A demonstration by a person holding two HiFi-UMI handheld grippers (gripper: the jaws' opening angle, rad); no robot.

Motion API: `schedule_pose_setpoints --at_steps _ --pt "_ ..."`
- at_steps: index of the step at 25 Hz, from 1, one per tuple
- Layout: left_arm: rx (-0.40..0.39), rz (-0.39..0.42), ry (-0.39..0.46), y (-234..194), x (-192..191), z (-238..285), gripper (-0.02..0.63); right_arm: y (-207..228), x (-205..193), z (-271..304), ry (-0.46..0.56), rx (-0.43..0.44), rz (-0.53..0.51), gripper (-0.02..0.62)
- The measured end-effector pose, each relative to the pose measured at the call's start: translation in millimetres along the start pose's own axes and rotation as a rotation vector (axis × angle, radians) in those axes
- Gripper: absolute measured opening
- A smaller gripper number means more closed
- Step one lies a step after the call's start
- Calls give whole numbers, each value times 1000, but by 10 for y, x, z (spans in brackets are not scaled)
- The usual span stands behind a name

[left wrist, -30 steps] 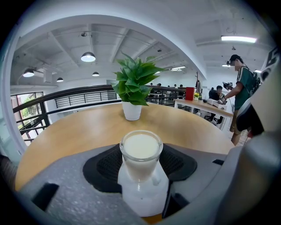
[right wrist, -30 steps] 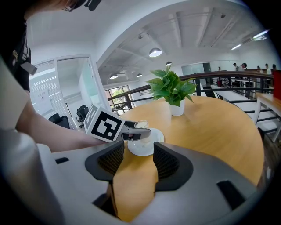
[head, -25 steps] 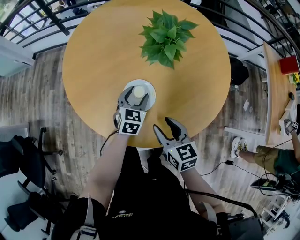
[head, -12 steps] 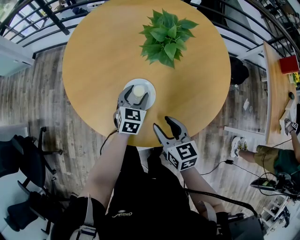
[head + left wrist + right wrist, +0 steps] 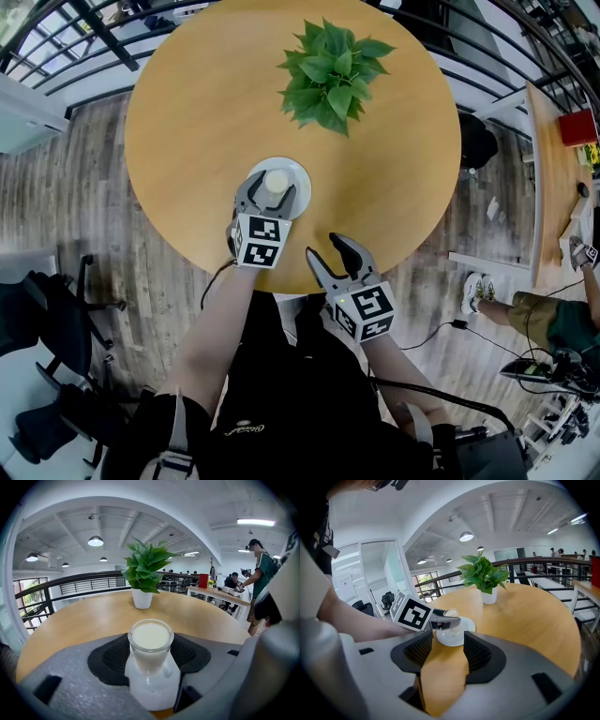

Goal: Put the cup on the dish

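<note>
A clear cup (image 5: pixel 277 182) filled with white liquid stands upright on a white dish (image 5: pixel 301 178) near the front of the round wooden table (image 5: pixel 187 122). My left gripper (image 5: pixel 275 188) reaches over the dish, and its pads rest against both sides of the cup (image 5: pixel 150 639). In the left gripper view the dark pads (image 5: pixel 110 656) flank the cup closely. My right gripper (image 5: pixel 326 248) hangs open at the table's near edge, nothing between its jaws. From the right gripper view, the cup (image 5: pixel 451 615) and dish (image 5: pixel 451 641) sit just ahead of that gripper (image 5: pixel 447 651).
A green plant in a white pot (image 5: pixel 330 75) stands at the far side of the table. A railing runs behind the table. A second table (image 5: pixel 553 187) and a seated person (image 5: pixel 553 314) are off to the right, and dark chairs (image 5: pixel 47 309) to the left.
</note>
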State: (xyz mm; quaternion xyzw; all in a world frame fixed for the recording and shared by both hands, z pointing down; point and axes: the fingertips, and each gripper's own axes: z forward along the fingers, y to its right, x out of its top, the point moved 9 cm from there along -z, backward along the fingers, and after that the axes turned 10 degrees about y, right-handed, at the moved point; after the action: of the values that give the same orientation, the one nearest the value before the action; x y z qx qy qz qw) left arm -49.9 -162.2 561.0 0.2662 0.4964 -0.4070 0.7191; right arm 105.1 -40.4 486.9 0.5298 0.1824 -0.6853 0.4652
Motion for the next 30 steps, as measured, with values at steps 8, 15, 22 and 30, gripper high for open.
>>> schedule_pose_setpoints --at_steps 8,15,22,30 --pt "-12 -30 39 -13 51 -9 320 -9 -9 16 -5 4 -5 213" --pt "-22 -17 47 -8 65 -12 344 -18 -17 25 -2 5 -6 212" --pt "-33 -25 41 -5 82 -27 344 -18 -4 16 1 5 -8 213" --pt "-31 -25 62 12 216 -123 344 -45 75 -32 21 8 -19 213"
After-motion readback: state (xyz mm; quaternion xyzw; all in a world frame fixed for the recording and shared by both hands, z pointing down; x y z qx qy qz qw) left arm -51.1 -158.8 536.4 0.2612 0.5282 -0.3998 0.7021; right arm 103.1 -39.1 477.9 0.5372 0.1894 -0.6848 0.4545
